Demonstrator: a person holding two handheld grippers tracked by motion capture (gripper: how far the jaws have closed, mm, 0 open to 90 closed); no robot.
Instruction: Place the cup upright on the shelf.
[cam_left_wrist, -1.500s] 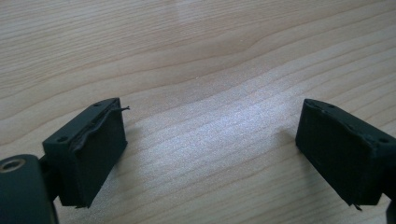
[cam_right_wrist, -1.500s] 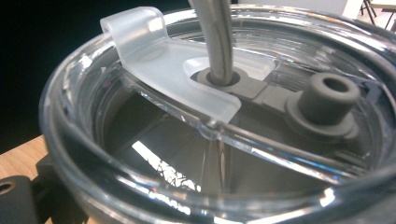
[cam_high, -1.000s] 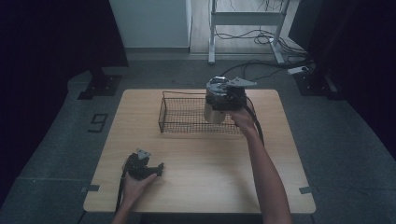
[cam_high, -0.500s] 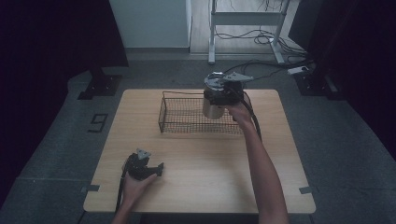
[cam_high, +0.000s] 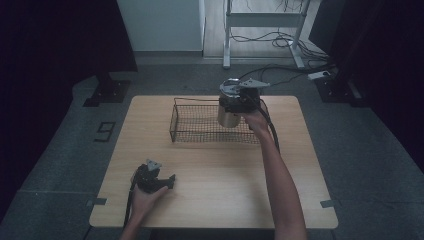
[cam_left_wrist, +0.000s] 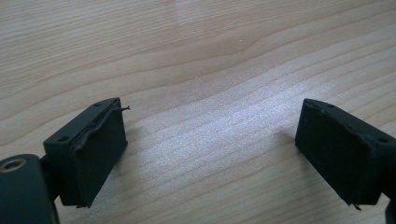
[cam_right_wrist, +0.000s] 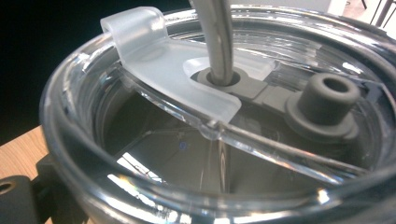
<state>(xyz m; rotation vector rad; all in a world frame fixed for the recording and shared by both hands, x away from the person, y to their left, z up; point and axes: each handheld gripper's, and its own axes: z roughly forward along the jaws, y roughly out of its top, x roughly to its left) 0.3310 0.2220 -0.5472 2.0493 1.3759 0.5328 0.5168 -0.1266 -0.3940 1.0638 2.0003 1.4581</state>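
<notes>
The right gripper (cam_high: 239, 100) holds a shiny metal cup (cam_high: 229, 116) with a clear lid (cam_right_wrist: 196, 116) in its fingers, over the right end of the wire basket (cam_high: 192, 125). The left gripper (cam_high: 152, 179) rests on the wooden worktop (cam_high: 225, 175), fingers wide apart and empty.

Silver tumbler (cam_high: 229, 115) with clear lid (cam_right_wrist: 219, 140) — black wire basket (cam_high: 200, 125) — pale wood-grain table (cam_high: 220, 190) (black jaws).
</notes>
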